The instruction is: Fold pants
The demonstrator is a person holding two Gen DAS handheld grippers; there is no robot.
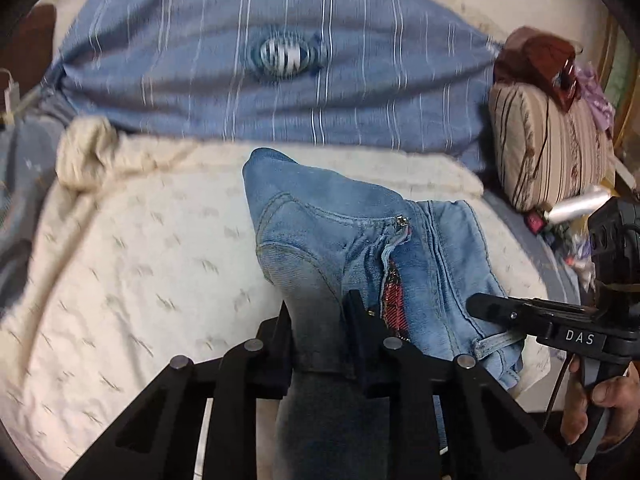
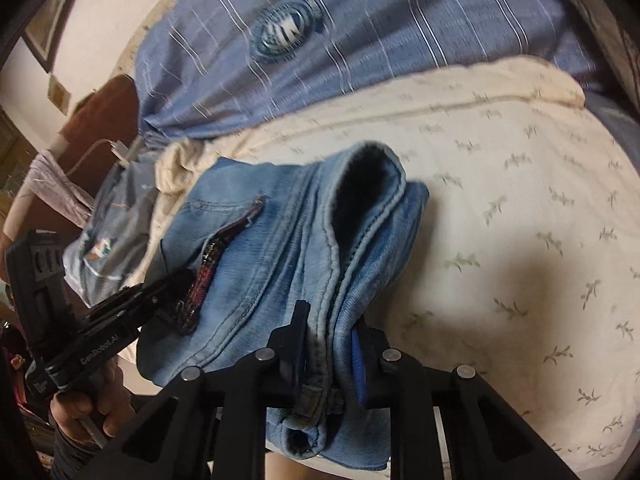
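Note:
Light blue denim pants [image 1: 320, 232] lie bunched on a cream bedspread [image 1: 140, 260], with the fly, zipper and a red patterned lining showing. My left gripper [image 1: 320, 320] is shut on a fold of the denim, which passes between its black fingers. In the right wrist view the pants [image 2: 280, 240] hang lifted, with one open hem gaping toward the camera. My right gripper [image 2: 332, 332] is shut on a thick seamed edge of the pants. Each gripper shows in the other's view: the right gripper [image 1: 480, 306] held by a hand at the right, the left gripper [image 2: 168, 284] at the left.
A large blue striped pillow [image 1: 260, 68] lies across the back of the bed. A striped beige cushion [image 1: 548, 144] with clutter on it stands at the right. A white charger and cable [image 2: 120, 148] lie at the bed's left edge. A person's hand [image 1: 596, 404] grips a handle.

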